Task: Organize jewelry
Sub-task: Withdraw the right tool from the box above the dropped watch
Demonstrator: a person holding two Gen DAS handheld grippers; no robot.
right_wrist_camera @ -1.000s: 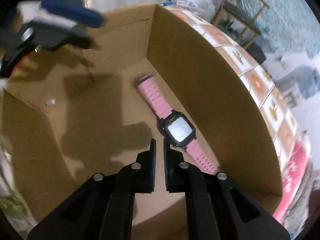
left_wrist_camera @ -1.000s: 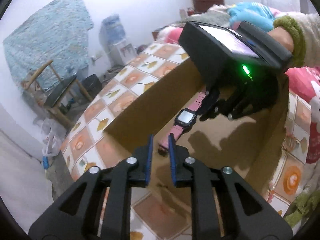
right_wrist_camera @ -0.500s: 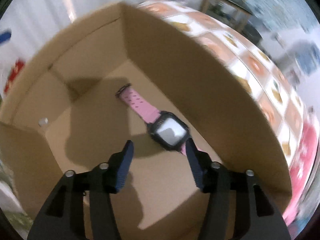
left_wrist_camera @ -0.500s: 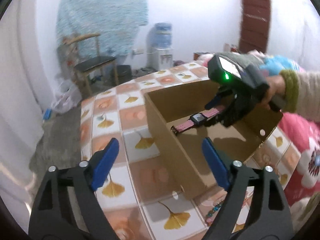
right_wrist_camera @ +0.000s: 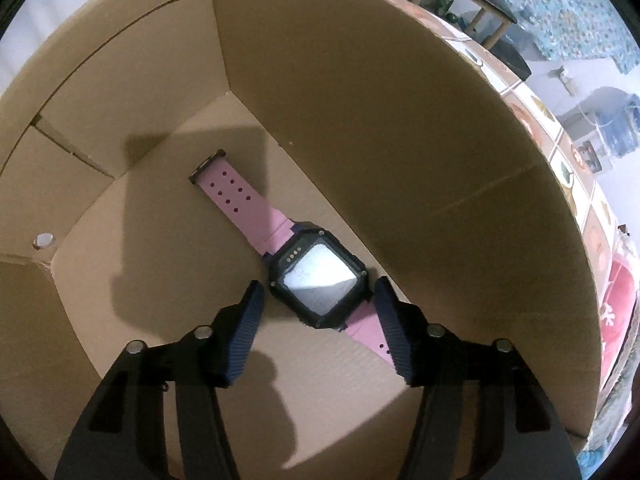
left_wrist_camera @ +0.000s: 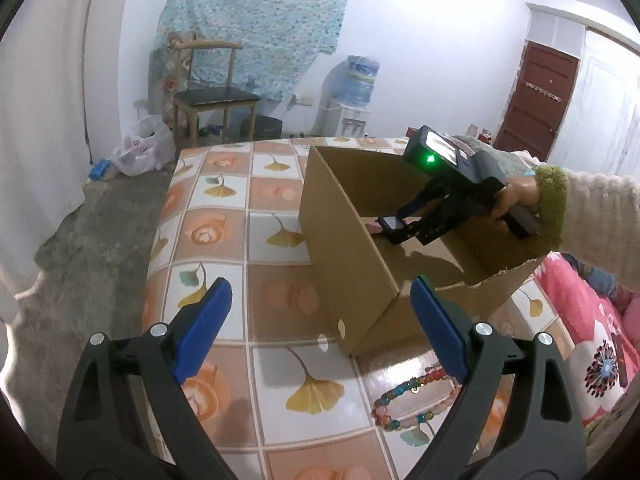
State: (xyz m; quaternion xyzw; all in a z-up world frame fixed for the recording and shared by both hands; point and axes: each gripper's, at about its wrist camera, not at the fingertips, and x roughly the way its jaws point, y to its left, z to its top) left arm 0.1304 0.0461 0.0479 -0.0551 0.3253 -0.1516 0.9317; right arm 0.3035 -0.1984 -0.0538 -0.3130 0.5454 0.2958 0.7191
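Note:
A pink-strapped watch [right_wrist_camera: 316,280] with a black square face lies on the floor of an open cardboard box [right_wrist_camera: 400,140]. My right gripper [right_wrist_camera: 318,306] is open inside the box, its fingers either side of the watch face, not touching it. In the left wrist view the right gripper [left_wrist_camera: 404,226] reaches into the box [left_wrist_camera: 344,248] over the watch [left_wrist_camera: 390,224]. My left gripper [left_wrist_camera: 320,328] is open and empty, above the table in front of the box. A colourful beaded bracelet [left_wrist_camera: 404,394] lies on the table by my left gripper's right finger.
The table [left_wrist_camera: 224,220] has a tiled cloth with leaf prints. A wooden chair [left_wrist_camera: 212,96], a plastic bag [left_wrist_camera: 140,148] and a water dispenser [left_wrist_camera: 354,92] stand beyond its far edge. A pink flowered quilt [left_wrist_camera: 592,344] lies to the right.
Both grippers have opened. My left gripper pulled back out of the box to the near table. My right gripper let go of the watch, which now lies on the box floor.

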